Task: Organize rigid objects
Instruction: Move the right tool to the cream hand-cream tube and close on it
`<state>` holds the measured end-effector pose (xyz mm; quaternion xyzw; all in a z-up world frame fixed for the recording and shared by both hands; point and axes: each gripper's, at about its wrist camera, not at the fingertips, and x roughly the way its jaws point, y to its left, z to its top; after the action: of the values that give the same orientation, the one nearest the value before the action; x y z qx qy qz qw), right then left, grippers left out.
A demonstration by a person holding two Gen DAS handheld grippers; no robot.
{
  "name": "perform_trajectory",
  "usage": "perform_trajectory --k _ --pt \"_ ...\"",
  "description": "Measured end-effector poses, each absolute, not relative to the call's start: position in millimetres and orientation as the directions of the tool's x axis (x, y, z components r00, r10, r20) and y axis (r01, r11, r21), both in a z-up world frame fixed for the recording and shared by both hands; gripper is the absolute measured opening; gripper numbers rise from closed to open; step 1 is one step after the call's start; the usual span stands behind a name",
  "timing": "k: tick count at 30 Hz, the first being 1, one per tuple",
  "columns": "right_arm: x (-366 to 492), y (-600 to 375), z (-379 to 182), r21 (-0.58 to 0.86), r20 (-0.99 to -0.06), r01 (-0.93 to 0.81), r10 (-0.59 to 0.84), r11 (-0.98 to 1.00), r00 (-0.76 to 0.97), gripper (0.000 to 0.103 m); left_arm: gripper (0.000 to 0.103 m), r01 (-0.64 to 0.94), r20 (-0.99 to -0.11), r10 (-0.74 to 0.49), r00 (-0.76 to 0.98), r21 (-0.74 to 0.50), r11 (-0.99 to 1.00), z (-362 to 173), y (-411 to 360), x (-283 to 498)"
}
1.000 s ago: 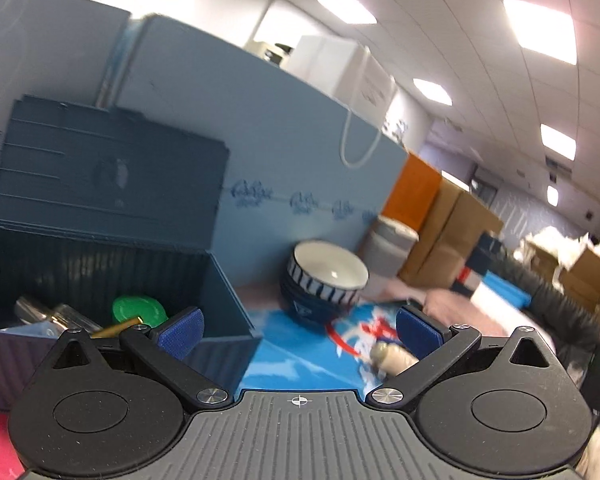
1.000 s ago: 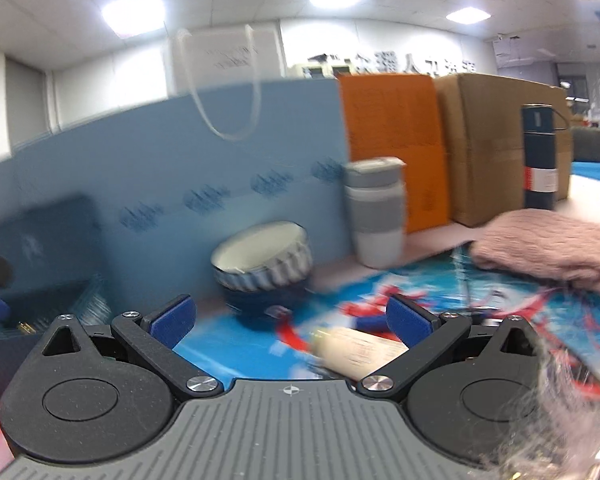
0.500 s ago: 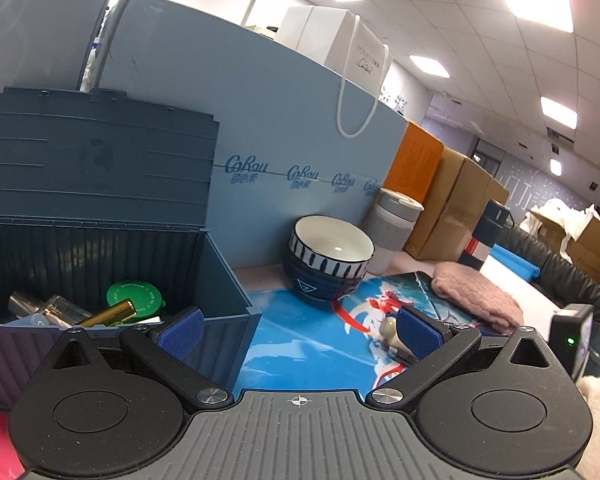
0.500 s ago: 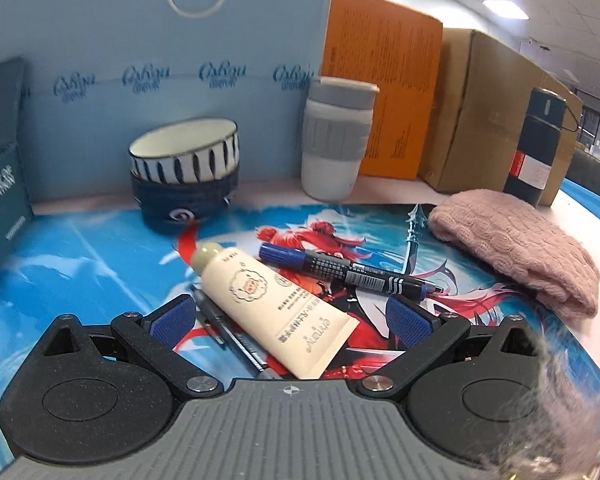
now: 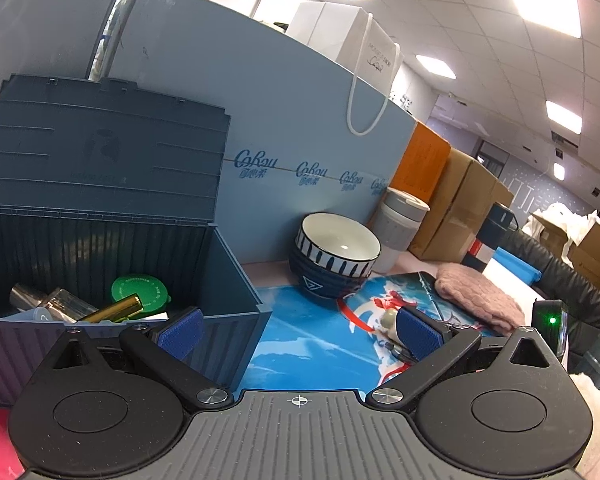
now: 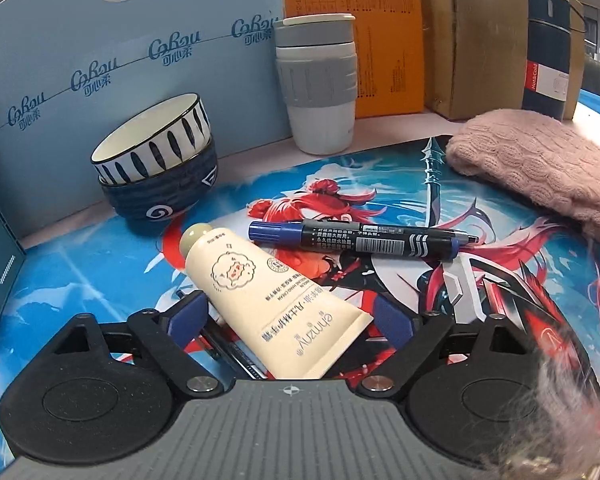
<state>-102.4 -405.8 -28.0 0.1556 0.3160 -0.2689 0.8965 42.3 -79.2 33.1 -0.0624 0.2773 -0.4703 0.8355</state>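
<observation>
An office: panel ceiling lights [image 5: 542, 2] at upper right, stacked cardboard boxes [image 5: 458, 204] along the desk's blue partition [image 5: 260, 120].

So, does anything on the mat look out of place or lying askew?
Yes. The cream tube lies diagonally on the mat, its crimped end over a pen and between the open right gripper fingers. The blue marker lies loose beside it. The bowls sit tilted in their stack.

You see a cream tube [image 6: 260, 296] with a sheep drawing, on a blue mat [image 6: 100, 276] printed with a red-haired figure. Beside the tube lies a black-and-blue marker [image 6: 356, 238]. Behind it, a white, blue-striped bowl [image 6: 156, 142] sits in a navy bowl [image 6: 164, 196].
</observation>
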Motion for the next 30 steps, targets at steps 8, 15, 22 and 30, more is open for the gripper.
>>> perform_trajectory --k 8,15,22,30 --pt "-103 -382 -23 0.153 -0.661 0.543 -0.323 0.825 0.677 0.061 0.103 0.751 -0.401 -0.822 0.405 -0.367 0.549 34 -78 42" --pt "-107 -358 -20 0.247 -0.654 0.47 -0.212 0.847 0.726 0.061 0.103 0.752 -0.397 -0.824 0.405 -0.369 0.547 36 -76 42" --pt "-100 -339 -19 0.248 -0.656 0.401 -0.152 0.882 0.739 0.061 0.103 0.751 -0.395 -0.824 0.407 -0.369 0.548 37 -75 42" --pt "-76 -332 -18 0.164 -0.666 0.374 -0.177 0.913 0.724 0.077 0.103 0.749 -0.389 -0.824 0.413 -0.369 0.55 38 -73 41"
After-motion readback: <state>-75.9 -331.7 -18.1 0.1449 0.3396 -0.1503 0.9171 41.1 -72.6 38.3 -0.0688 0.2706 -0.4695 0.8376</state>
